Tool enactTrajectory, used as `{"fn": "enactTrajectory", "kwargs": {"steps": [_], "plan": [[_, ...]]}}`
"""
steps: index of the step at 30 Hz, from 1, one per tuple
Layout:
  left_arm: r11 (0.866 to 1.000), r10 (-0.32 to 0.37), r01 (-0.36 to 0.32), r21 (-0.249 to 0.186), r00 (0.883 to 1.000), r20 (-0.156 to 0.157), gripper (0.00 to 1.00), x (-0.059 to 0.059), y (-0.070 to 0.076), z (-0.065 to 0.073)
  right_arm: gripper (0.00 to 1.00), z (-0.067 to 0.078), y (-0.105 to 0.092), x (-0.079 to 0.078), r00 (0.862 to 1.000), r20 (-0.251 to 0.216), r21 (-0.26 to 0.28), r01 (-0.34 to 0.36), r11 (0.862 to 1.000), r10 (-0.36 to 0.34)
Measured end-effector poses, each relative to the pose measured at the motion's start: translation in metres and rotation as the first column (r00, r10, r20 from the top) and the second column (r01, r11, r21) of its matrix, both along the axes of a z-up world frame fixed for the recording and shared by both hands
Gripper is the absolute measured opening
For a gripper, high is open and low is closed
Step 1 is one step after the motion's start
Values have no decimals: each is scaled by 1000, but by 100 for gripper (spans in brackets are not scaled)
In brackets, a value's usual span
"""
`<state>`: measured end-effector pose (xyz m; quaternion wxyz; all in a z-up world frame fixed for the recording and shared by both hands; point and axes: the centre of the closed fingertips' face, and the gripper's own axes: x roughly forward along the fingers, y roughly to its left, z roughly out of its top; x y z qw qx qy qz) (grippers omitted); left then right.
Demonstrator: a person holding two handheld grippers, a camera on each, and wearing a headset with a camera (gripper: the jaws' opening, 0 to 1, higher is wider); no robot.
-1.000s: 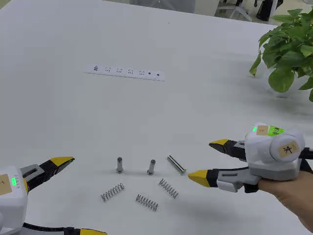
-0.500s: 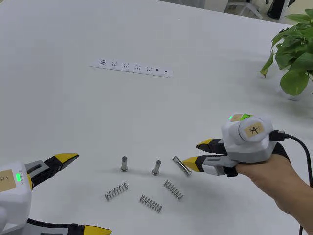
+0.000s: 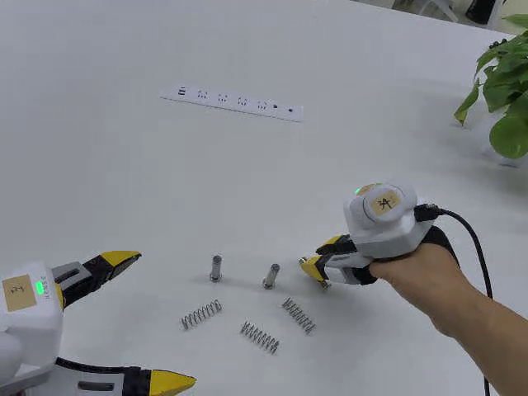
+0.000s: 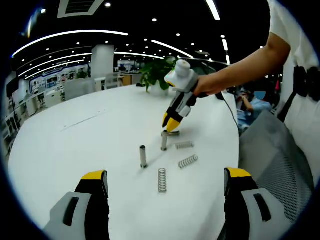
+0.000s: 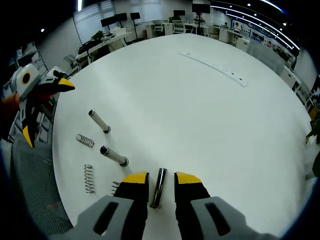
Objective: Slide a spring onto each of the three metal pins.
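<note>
- White table [image 3: 124, 165], with a power strip [image 3: 235, 103] at its far side.
- Two pins [image 3: 216, 268] stand upright; three springs [image 3: 259, 337] lie loose just in front of them.
- Right gripper [image 5: 161, 177]: jaws narrowly apart, straddling the third pin [image 5: 159, 190], which lies flat.
- Left gripper [image 3: 148, 319]: jaws wide, empty.

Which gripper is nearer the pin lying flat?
Right. The right gripper has its jaws straddling the lying pin; the left gripper sits well off, beyond the two upright pins.
</note>
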<state>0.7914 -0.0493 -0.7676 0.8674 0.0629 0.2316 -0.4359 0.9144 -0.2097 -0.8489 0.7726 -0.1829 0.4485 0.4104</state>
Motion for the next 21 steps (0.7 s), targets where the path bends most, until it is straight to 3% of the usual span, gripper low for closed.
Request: {"fn": "enactTrajectory", "kwargs": {"steps": [9, 21], "plan": [[1000, 0, 0, -9, 1000, -11, 97, 0, -2, -3, 17, -11, 3, -1, 999, -32, -34, -5, 999, 4], [1000, 3, -3, -19, 1000, -17, 97, 1, -4, -3, 14, -16, 6, -1, 999, -24, -82, -29, 996, 28]]}}
